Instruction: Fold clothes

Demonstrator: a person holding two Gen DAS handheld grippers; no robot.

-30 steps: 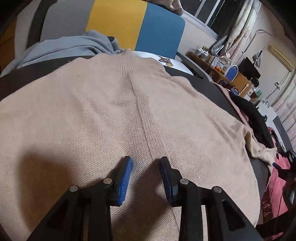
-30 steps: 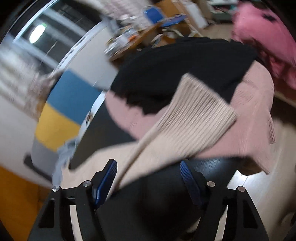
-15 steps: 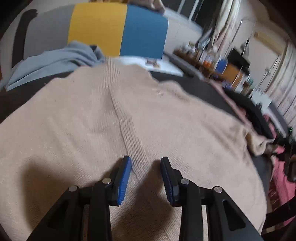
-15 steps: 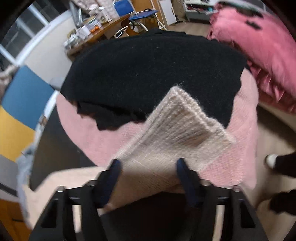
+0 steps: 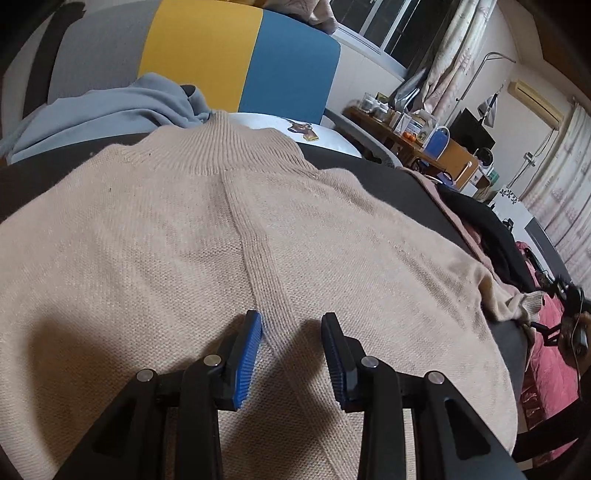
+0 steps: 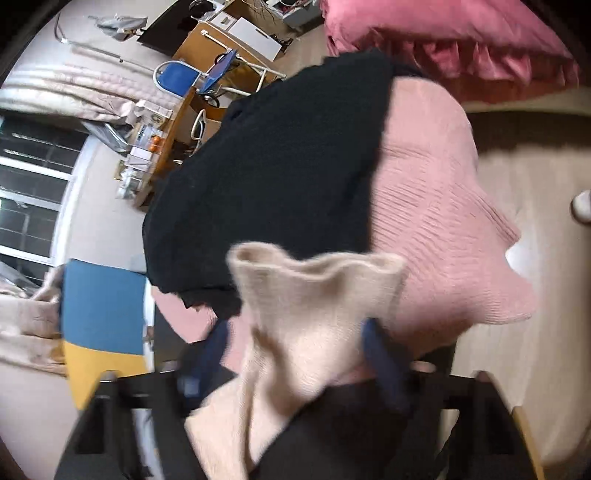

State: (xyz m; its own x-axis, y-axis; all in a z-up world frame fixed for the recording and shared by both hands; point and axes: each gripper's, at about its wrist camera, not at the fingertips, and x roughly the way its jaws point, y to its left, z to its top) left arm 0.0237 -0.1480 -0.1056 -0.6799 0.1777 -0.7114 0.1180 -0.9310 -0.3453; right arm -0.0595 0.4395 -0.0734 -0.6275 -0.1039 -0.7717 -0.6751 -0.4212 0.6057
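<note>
A beige knit sweater (image 5: 184, 240) lies spread flat on a dark surface, collar at the far end. My left gripper (image 5: 291, 321) rests low over its middle, open, with the raised centre seam running between its blue pads. The sweater's sleeve trails off to the right, ending in a cuff (image 5: 524, 302). In the right wrist view that ribbed cuff (image 6: 317, 288) stands bunched between the fingers of my right gripper (image 6: 295, 332). Its jaws are opening. The left pad stands clear of the fabric and the view is blurred.
A black garment (image 6: 277, 166) lies on a pink sweater (image 6: 443, 221) just beyond the cuff. A grey garment (image 5: 110, 110) sits past the collar, in front of a yellow and blue backrest (image 5: 240, 55). Pink bedding (image 6: 443, 29) and a cluttered desk (image 5: 417, 133) stand farther off.
The right gripper rolled, narrowed around the cuff, then spread wide again; the cuff went from lying flat to bunched up. The left gripper stayed over the seam.
</note>
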